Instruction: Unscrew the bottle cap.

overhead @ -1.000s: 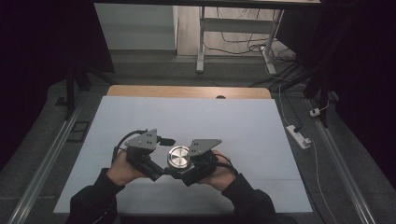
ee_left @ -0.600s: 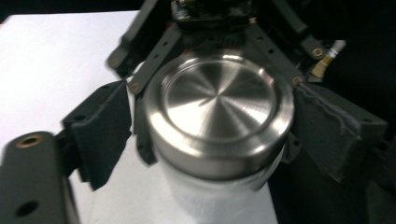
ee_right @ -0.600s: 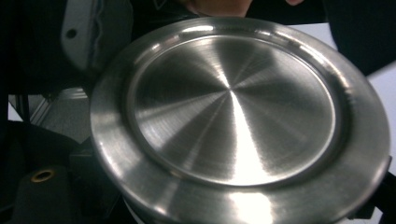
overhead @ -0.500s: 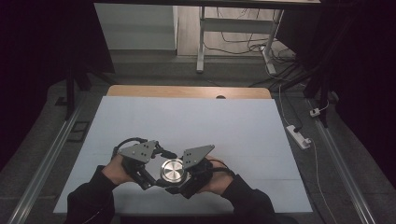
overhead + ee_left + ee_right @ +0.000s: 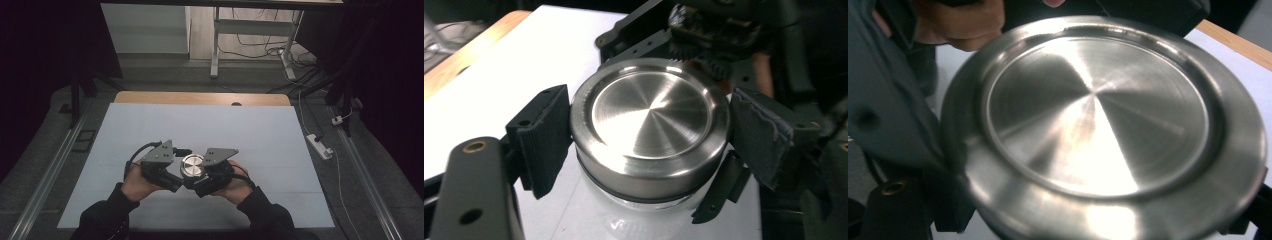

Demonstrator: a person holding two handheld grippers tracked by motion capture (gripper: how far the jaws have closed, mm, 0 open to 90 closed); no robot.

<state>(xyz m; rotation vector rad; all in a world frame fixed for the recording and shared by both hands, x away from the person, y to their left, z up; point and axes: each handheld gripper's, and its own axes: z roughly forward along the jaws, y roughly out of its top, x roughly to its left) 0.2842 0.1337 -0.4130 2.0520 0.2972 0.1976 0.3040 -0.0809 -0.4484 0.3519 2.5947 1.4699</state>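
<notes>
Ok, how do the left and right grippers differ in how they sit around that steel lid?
The left gripper's jaws flank the steel lid at rim height. The right gripper's jaws sit lower, mostly hidden beneath that lid. In the high view the left gripper comes in from the lid's left and the right gripper from its right. Both are hand-held and meet at the same lid.

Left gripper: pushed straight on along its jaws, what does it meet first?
The steel lid, already between the left gripper's jaws. Behind the lid sits the right gripper, though depth there is unclear.
</notes>
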